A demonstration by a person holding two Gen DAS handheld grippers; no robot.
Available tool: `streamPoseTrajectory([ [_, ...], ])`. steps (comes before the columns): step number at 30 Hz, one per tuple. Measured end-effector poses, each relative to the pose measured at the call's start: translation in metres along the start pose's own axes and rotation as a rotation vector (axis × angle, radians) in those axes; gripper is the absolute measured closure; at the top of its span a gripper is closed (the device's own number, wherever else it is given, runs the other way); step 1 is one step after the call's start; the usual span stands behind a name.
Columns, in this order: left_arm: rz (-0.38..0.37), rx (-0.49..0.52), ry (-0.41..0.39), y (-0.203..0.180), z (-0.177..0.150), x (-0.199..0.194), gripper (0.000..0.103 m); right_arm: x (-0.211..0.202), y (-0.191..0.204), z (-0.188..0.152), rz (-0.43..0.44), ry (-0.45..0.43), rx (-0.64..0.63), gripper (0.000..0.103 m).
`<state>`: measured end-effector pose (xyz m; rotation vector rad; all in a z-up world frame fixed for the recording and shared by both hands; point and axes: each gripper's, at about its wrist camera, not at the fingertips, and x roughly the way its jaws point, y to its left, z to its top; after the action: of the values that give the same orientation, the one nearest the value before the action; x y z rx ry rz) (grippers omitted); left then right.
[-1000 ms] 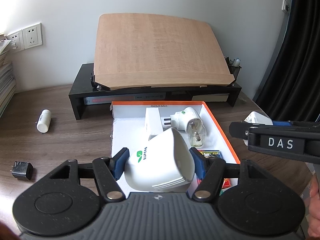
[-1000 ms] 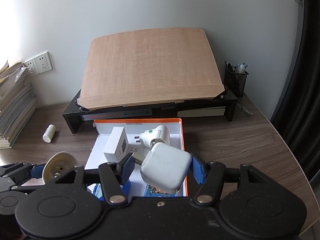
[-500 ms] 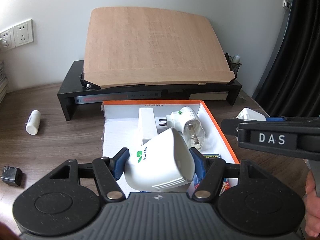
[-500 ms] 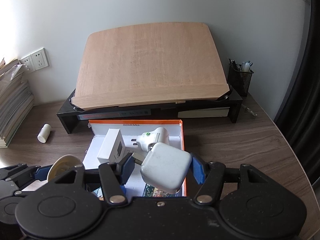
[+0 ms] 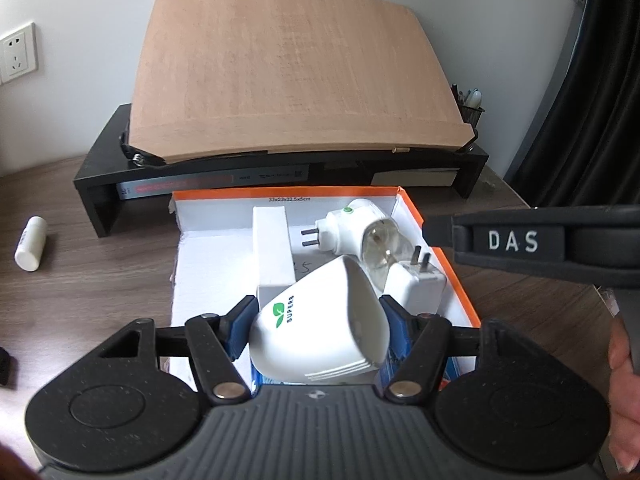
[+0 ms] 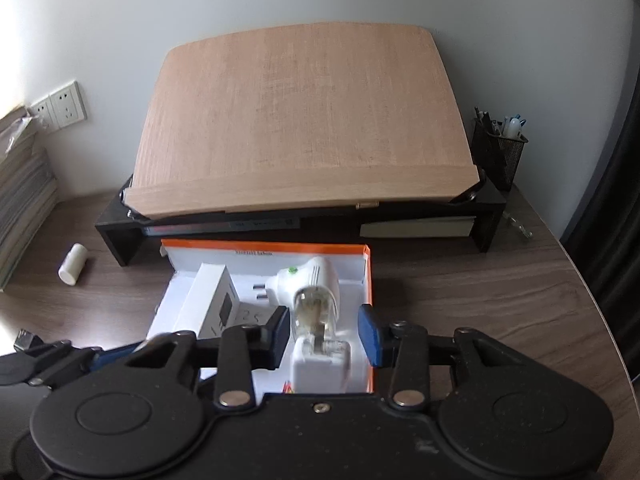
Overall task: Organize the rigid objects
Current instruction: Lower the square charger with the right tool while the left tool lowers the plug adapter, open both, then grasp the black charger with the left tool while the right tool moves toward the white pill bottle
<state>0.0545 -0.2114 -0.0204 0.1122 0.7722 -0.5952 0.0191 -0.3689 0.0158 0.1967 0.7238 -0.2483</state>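
My left gripper (image 5: 318,328) is shut on a white cup-shaped device marked with a green logo (image 5: 320,332), held over the near end of the orange box (image 5: 452,264). In the right wrist view my right gripper (image 6: 324,336) hangs over the box's right side (image 6: 370,280). Its jaws are closing with nothing pressed between the pads. The white charger (image 6: 320,368) lies in the box beneath the gap, prongs pointing away. From the left wrist view the charger (image 5: 416,284) rests beside a plug-in lamp with a clear bulb (image 5: 360,228). A white carton (image 5: 272,248) also lies in the box.
A black desk riser (image 5: 104,196) carrying a tilted wooden board (image 5: 296,72) stands just behind the box. A small white bottle (image 5: 30,244) lies on the desk at left. A mesh pen holder (image 6: 498,152) stands back right, paper stacks (image 6: 20,200) at left. A hand (image 5: 624,400) shows at right.
The white charger has left the right gripper's pads and now lies in the box; those pads stand closer together. Both grippers moved forward over the box.
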Motion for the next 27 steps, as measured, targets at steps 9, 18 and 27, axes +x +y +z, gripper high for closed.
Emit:
streamPoseTrajectory([
  [9, -0.038, 0.013, -0.007, -0.009, 0.005, 0.015, 0.036, -0.005, -0.01, 0.002, -0.042, -0.033, 0.028, 0.052],
  [18, -0.073, 0.008, -0.072, -0.009, 0.003, -0.012, 0.024, -0.024, -0.008, 0.001, -0.093, -0.089, 0.057, 0.034],
  [27, 0.031, -0.079, -0.14, 0.047, -0.013, -0.058, 0.017, -0.032, 0.038, -0.004, -0.045, -0.099, 0.013, 0.025],
])
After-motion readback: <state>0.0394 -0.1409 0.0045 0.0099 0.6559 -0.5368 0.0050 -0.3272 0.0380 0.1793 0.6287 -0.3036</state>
